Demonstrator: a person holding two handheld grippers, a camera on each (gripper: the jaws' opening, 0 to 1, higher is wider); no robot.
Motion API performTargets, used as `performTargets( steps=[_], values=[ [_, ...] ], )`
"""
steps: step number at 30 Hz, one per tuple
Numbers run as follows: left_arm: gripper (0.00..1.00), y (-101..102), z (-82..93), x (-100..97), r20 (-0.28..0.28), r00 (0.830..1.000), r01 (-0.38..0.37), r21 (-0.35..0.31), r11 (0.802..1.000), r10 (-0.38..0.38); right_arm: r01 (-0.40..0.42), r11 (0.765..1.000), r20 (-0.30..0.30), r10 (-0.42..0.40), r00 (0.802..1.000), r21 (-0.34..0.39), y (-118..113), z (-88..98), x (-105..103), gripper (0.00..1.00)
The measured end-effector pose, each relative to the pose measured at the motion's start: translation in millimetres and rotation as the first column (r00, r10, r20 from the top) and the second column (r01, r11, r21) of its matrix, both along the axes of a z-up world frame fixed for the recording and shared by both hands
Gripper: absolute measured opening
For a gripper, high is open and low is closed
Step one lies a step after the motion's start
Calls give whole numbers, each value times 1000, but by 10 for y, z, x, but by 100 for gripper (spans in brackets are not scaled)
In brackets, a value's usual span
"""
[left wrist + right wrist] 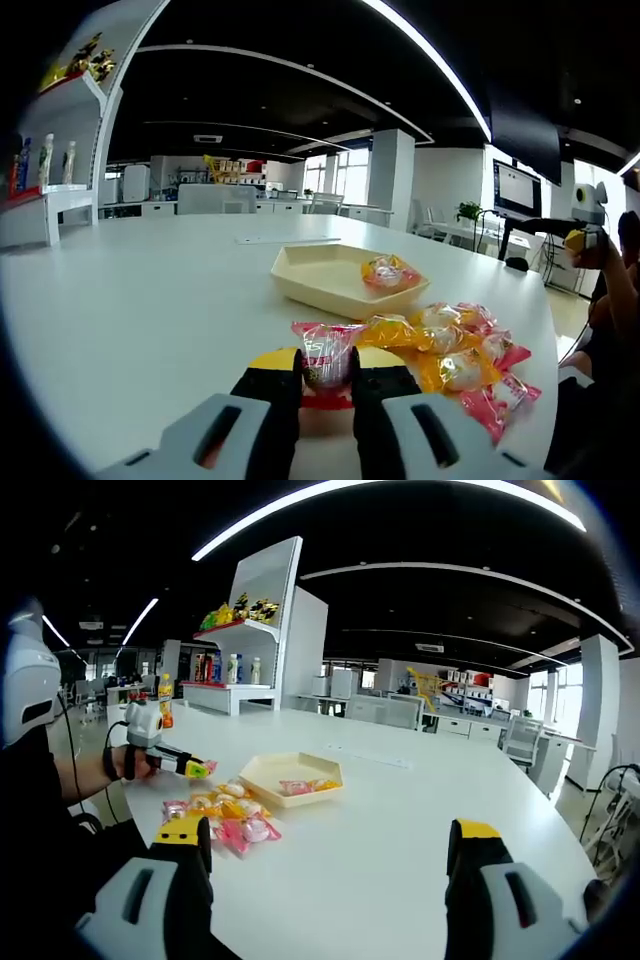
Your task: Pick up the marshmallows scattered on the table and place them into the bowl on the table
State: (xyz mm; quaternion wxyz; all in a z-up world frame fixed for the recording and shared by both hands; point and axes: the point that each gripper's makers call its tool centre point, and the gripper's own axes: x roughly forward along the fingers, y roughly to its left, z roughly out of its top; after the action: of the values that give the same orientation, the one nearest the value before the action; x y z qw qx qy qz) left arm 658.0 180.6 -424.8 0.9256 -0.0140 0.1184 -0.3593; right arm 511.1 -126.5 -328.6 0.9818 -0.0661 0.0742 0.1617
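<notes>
Pink-and-clear plastic wraps the marshmallow that the left gripper is pinching between its black jaws with yellow tips. The shallow cream bowl sits straight ahead of that gripper, just past the pile of yellow and pink wrapped marshmallows, and already has one wrapped sweet inside. So the next move is probably a lift and a push forward, a little to the right. The left gripper is the one nearer the bowl. The right gripper is spread wide, holds nothing, and hangs well back over the white table.
</notes>
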Motion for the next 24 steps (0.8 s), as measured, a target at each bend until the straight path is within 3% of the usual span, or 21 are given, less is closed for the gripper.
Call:
performTargets(
  steps=[12, 24],
  values=[
    [19, 8, 70, 2, 2, 1000, -8, 15, 1000, 8, -4, 1000, 0, 4, 1000, 8, -3, -1, 3, 95],
    [18, -44, 376, -34, 35, 999, 13, 12, 1000, -13, -12, 1000, 4, 12, 1000, 4, 0, 17, 29, 95]
  ],
)
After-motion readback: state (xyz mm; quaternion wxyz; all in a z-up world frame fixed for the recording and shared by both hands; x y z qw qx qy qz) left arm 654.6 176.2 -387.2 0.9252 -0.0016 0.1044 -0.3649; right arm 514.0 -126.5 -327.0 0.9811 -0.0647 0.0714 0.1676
